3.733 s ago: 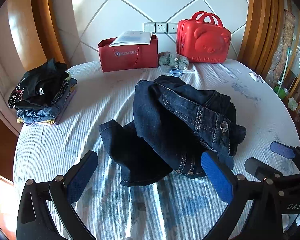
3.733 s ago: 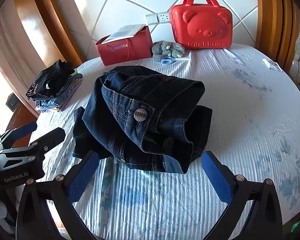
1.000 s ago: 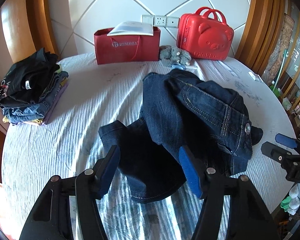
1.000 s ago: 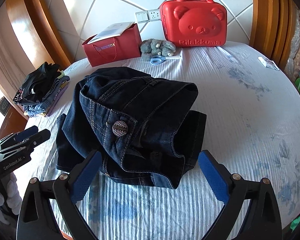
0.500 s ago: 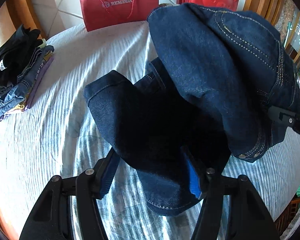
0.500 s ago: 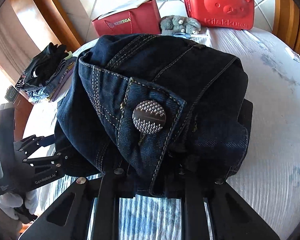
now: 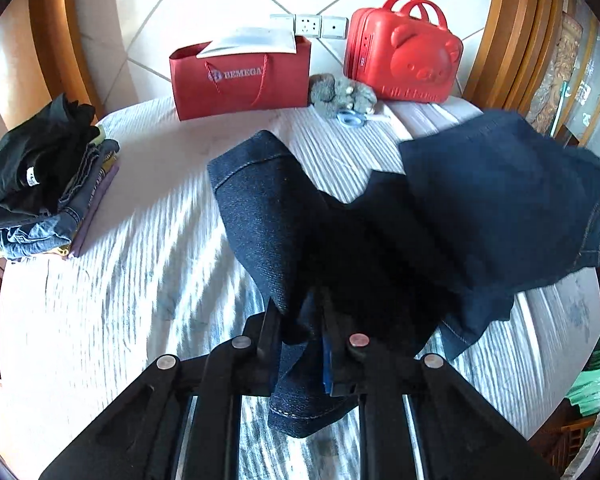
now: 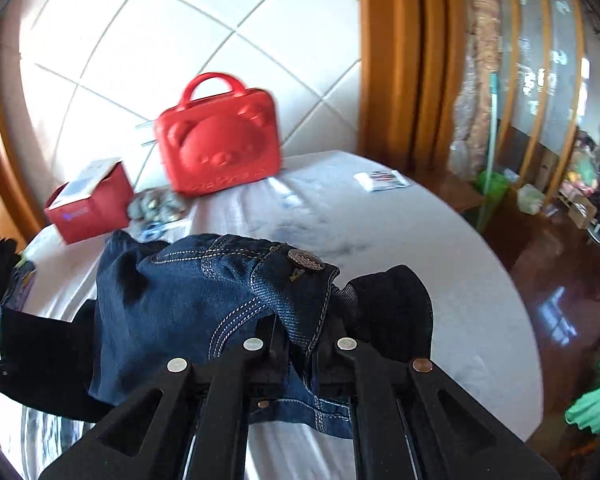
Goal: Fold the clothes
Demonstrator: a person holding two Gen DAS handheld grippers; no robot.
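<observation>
A pair of dark blue jeans [image 7: 284,216] hangs stretched above the round table [image 7: 120,280] with its white striped cloth. My left gripper [image 7: 300,320] has a leg end between its pads, and its jaws are closing on the denim. The fabric runs up and to the right, where it is blurred. In the right wrist view the jeans' waistband [image 8: 204,292] with its metal button [image 8: 306,260] bunches in front of my right gripper [image 8: 300,336], which is shut on the denim just below the button.
A stack of folded clothes [image 7: 40,184] lies at the table's left edge. At the back stand a red paper bag [image 7: 240,76], a grey plush toy [image 7: 340,92], blue scissors [image 7: 352,118] and a red bear case [image 7: 404,60]. A card [image 8: 382,180] lies far right.
Both grippers went from open to closed on the jeans. The right one swung up and to the right with the waistband, and the crumpled heap has been pulled out into a stretched span.
</observation>
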